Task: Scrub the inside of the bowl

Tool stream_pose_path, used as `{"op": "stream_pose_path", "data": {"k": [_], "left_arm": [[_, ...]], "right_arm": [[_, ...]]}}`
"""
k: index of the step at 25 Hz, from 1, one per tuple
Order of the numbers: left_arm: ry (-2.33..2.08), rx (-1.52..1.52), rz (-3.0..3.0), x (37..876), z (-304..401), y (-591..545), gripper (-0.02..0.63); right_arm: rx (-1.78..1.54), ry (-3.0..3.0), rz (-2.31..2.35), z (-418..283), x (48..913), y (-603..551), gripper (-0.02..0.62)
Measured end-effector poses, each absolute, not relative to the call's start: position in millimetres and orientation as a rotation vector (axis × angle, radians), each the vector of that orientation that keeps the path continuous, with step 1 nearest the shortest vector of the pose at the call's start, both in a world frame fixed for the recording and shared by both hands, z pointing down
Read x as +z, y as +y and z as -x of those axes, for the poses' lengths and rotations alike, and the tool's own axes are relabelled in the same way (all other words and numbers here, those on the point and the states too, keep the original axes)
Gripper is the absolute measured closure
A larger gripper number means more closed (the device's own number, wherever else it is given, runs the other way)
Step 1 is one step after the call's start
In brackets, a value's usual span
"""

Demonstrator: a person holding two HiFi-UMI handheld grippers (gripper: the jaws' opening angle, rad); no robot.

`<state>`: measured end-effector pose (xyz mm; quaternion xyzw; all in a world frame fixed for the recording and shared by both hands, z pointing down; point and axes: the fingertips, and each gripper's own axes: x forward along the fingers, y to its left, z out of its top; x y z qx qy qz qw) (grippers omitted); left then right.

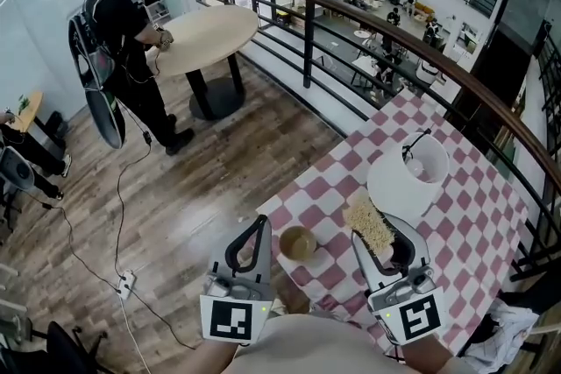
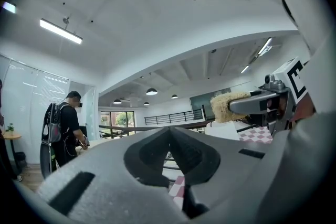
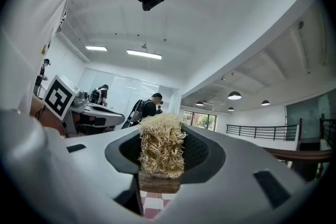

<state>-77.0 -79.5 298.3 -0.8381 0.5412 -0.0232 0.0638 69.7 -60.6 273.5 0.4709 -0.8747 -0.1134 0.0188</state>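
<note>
A small brown bowl sits on the near corner of the pink-checked table, between my two grippers. My left gripper hovers just left of the bowl, shut with nothing in it; in the left gripper view its jaws meet on empty air. My right gripper is just right of the bowl, shut on a scrubbing brush with pale straw bristles. The right gripper view shows the brush upright between the jaws of the right gripper. The left gripper view shows the same brush off to its right.
A large white dish and a white cup stand farther back on the table. A curved railing runs behind it. A person stands at a round table. Cables and a power strip lie on the wooden floor.
</note>
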Motion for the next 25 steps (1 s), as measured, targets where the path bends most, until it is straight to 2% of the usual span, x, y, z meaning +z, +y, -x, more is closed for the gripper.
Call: {"op": "stream_pose_path", "data": {"k": [25], "left_arm": [[1.588,-0.102,2.655,312,76,-88,0.592]], "right_arm": [[-0.354,-2.665,-1.394,-45,277,-66,0.433]]}}
